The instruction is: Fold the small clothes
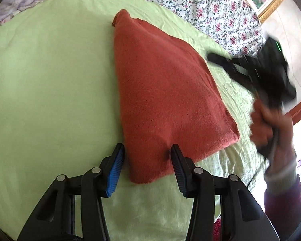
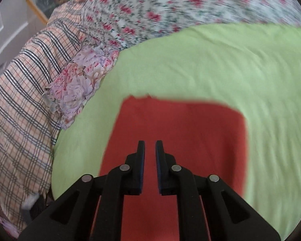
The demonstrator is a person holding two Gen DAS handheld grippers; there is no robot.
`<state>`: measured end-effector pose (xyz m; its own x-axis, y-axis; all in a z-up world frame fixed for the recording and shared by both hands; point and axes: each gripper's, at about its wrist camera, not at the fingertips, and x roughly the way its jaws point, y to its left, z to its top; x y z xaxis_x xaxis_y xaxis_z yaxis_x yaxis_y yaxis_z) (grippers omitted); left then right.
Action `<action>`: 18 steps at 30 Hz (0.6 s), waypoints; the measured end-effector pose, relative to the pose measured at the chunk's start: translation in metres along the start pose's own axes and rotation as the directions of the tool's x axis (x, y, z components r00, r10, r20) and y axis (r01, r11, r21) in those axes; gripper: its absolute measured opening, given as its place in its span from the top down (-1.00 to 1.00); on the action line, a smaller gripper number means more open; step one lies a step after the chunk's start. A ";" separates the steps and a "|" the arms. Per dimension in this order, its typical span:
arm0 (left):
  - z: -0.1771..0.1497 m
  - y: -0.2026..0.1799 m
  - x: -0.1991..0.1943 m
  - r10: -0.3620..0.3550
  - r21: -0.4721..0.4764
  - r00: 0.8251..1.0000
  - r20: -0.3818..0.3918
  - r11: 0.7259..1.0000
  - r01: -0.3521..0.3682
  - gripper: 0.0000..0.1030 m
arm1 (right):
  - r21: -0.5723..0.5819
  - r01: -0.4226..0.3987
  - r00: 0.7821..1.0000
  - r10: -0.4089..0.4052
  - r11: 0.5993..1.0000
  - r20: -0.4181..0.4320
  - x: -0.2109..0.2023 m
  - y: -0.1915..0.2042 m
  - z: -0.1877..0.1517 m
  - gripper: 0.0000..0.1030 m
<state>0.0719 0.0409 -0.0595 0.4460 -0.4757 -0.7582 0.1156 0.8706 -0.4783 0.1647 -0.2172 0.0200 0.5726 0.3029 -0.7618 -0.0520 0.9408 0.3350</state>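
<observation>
Two claws are over our bed, and neither holds anything. Our left claw (image 1: 146,154) stands apart, its fingers straddling the near corner of the folded red cloth (image 1: 160,92) without visibly pressing it. Our right claw (image 2: 149,152) is drawn nearly together with only a slim gap and nothing in it, hovering above the cloth; from the left wrist view it is blurred, off to the right of the left claw.

The cloth lies flat on the green sheet (image 1: 50,80), its long axis running from the left claw away toward the floral bedding (image 1: 210,10), narrow end pointing far.

We judge the main risk to be the left claw dragging that near corner as it lifts, spoiling the fold. Its far edge looks slightly uneven, so layers could slip apart if nudged.
</observation>
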 end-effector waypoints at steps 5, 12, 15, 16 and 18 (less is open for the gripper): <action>-0.004 -0.002 -0.010 0.015 -0.008 1.000 0.013 1.000 -0.015 0.09 | 0.065 0.029 0.999 -0.030 0.997 0.016 -0.044 -0.019 -0.058 0.59; -0.012 -0.018 -0.023 0.053 0.041 0.998 0.030 0.998 -0.055 0.09 | 0.066 0.076 0.997 -0.078 0.995 0.026 -0.082 -0.024 -0.106 0.32; -0.018 -0.028 -0.028 0.076 0.077 0.996 0.037 0.994 -0.079 0.09 | 0.068 0.087 0.996 -0.089 0.994 0.016 -0.093 -0.024 -0.126 0.32; -0.022 -0.032 -0.030 0.087 0.091 0.995 0.041 0.992 -0.091 0.08 | 0.068 0.088 0.996 -0.089 0.994 0.013 -0.095 -0.024 -0.131 0.31; -0.024 -0.036 -0.030 0.095 0.106 0.995 0.042 0.989 -0.099 0.08 | 0.074 0.086 0.996 -0.087 0.994 0.003 -0.098 -0.025 -0.141 0.30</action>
<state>0.0333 0.0211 -0.0302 0.4918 -0.3852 -0.7809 0.1643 0.9218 -0.3512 -0.0050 -0.2488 0.0080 0.5772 0.2199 -0.7865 0.0583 0.9495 0.3083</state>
